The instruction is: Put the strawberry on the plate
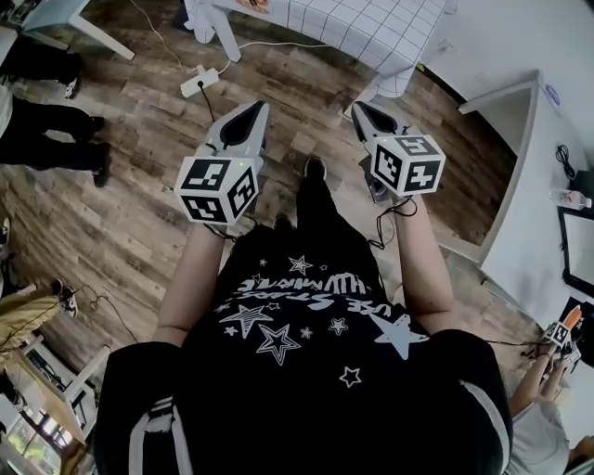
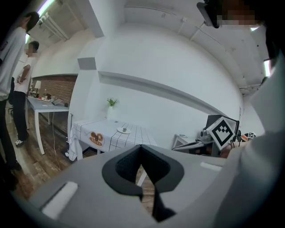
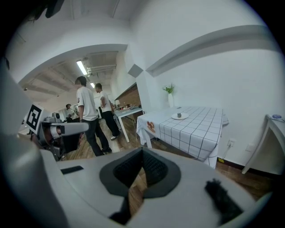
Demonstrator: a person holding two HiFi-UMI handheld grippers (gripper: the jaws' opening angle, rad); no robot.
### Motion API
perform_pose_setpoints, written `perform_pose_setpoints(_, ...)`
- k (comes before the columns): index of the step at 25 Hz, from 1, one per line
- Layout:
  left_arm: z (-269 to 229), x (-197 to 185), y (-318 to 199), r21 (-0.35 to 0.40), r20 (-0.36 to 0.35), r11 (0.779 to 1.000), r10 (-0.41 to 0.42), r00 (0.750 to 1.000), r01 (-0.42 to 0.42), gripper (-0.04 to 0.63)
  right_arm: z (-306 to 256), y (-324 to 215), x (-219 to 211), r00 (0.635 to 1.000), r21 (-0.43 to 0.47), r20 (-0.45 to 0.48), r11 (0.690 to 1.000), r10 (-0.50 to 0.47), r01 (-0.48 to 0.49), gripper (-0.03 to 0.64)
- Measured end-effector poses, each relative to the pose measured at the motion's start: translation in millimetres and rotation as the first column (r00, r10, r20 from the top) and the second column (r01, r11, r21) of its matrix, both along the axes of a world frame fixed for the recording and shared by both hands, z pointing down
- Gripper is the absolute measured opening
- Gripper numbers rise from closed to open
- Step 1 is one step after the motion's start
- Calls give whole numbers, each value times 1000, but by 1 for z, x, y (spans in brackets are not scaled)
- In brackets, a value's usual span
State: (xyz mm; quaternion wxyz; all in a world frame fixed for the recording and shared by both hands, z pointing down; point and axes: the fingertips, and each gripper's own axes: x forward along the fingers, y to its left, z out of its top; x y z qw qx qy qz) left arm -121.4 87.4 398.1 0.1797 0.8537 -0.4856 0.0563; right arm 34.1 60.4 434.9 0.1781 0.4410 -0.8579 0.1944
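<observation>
My left gripper (image 1: 253, 112) and right gripper (image 1: 360, 110) are held out side by side over a wooden floor, both shut with nothing between the tips. Ahead stands a table with a white checked cloth (image 1: 371, 28). In the left gripper view the table (image 2: 109, 133) carries a small white plate (image 2: 124, 130) beyond my shut left gripper (image 2: 141, 149). The right gripper view shows the same plate (image 3: 180, 116) with a small dark thing on it, too small to identify, past my shut right gripper (image 3: 142, 152). I cannot make out a strawberry.
A power strip (image 1: 199, 82) and its cable lie on the floor before the table. A white desk (image 1: 548, 186) stands at the right. People (image 3: 89, 116) stand by another white table (image 3: 127, 112) to the left. A wall socket (image 3: 230, 143) sits beyond the checked table.
</observation>
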Motion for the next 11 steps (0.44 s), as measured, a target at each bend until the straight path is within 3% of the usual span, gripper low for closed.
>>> perform_pose_setpoints(11, 2, -9, 45, 9, -14, 1000, 21, 1000, -21, 9, -4, 53, -8, 999, 9, -33, 1000, 5, -5, 13)
